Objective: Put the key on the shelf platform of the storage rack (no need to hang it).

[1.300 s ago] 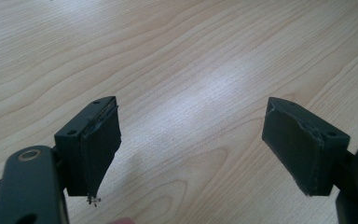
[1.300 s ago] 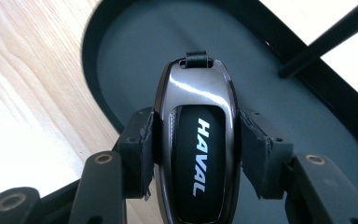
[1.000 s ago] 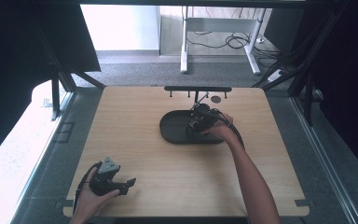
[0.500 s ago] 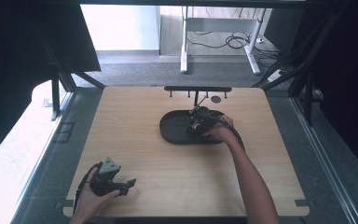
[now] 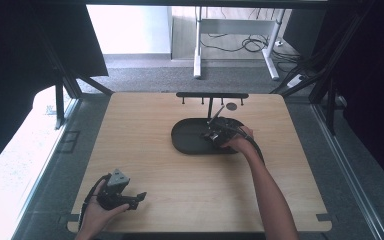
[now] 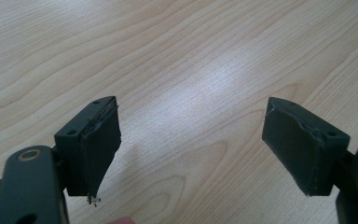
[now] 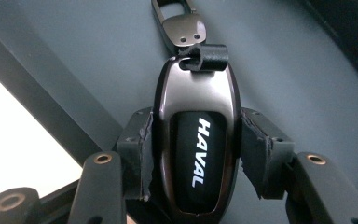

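Pale wood table [image 5: 180,190] fills the middle of the high view, grey floor around it; a dark oval tray [image 5: 187,137] sits at centre, a black hook rack [image 5: 211,95] just above it; I see my right gripper [image 7: 193,154] over the tray, jaws clamped on the sides of a car key fob [image 7: 196,140] lettered "HAVAL" in white, its metal clip [image 7: 179,23] at top centre; my left gripper [image 6: 191,149], lower left of the high view, has its jaws spread wide over bare wood.
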A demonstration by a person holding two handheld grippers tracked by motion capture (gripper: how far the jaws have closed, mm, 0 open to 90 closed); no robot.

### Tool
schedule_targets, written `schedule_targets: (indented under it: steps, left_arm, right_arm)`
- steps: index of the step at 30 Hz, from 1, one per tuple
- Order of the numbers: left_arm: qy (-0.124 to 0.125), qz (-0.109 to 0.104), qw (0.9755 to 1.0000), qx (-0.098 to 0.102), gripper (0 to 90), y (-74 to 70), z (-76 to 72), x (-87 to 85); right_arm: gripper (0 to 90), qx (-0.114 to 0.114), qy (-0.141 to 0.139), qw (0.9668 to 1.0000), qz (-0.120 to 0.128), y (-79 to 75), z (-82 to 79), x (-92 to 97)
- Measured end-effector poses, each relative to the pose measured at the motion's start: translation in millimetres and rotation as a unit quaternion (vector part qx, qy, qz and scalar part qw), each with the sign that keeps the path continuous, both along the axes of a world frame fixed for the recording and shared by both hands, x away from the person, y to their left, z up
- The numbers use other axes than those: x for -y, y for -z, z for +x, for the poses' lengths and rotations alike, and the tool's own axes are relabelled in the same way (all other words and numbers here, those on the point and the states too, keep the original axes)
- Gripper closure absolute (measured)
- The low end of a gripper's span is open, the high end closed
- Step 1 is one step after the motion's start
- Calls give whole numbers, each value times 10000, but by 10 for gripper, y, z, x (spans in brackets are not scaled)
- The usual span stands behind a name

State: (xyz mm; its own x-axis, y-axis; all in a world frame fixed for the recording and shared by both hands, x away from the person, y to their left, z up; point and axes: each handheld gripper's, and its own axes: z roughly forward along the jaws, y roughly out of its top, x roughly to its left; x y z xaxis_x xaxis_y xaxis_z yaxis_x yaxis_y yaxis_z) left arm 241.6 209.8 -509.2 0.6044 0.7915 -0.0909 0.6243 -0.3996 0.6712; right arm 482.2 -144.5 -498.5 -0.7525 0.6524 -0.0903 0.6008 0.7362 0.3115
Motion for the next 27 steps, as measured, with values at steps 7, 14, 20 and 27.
schedule_targets:
  steps: [7, 14, 20, 27]
  left_arm:
    - [9, 11, 10000, -18, 197, 5, 1, 1]
    - [17, 27, 10000, -15, 197, 3, -3, 11]
    - [41, 59, 10000, -8, 198, 1, -1, 12]
    - [61, 65, 10000, -23, 198, 8, -1, 22]
  right_arm:
    - [448, -44, 142, 9999, 58, 15, 7, 11]
    - [418, 109, 193, 9993, 290, -116, -68, -7]
    - [416, 342, 67, 9984, 439, -267, -190, -9]
    - [414, 451, -135, 9970, 611, -391, -375, 8]
